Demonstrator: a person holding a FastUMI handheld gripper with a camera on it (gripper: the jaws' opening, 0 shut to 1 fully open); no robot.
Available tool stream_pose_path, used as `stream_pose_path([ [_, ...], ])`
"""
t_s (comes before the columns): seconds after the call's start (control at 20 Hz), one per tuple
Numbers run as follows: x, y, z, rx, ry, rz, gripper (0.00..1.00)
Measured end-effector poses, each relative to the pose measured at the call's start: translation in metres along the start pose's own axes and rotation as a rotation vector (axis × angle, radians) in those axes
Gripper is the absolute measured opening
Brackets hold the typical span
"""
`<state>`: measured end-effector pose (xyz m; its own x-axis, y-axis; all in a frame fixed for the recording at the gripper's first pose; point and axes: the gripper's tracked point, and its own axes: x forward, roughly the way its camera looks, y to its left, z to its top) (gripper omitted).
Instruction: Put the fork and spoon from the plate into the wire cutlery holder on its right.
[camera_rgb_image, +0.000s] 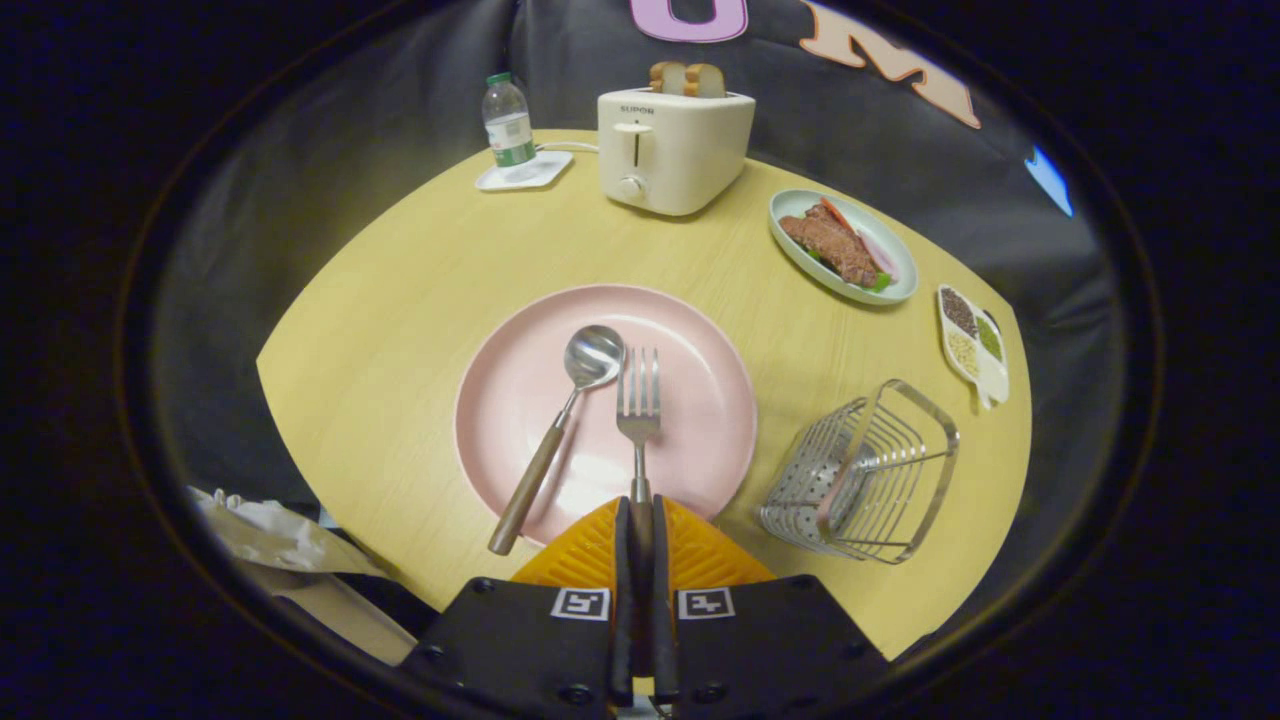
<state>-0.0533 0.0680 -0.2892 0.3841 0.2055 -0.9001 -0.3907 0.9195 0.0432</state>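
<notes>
So the claw (641, 520) was clamped tight on the fork (638, 400) handle, tines still laid over the pink plate (700, 400). The spoon (560, 420) was left just beside it, and the wire cutlery holder (860, 470) was parked off the plate's right on the bench (400, 300).

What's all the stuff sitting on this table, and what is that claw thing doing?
Table: one, light wood.
Plate: one, pink, just ahead of the claw.
Spoon: one, steel with wooden handle, on the plate, left of the fork.
Fork: one, steel, on the plate, handle between the claw's fingers.
Wire cutlery holder: one, silver, right of the plate.
Toaster: one, cream, bread in it, beyond the plate.
Water bottle: one, clear, left of the toaster.
Food plate: one, pale green.
Divided dish: one, white.
Claw: one, orange fingers, closed on the fork.
</notes>
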Motion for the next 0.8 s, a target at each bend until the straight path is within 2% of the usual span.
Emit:
stream_pose_path([
  [0.35,-0.035,-0.032,0.015,-0.014,-0.028,-0.014,0.11],
  [0.8,-0.067,-0.092,0.013,-0.033,-0.028,-0.083,0.11],
])
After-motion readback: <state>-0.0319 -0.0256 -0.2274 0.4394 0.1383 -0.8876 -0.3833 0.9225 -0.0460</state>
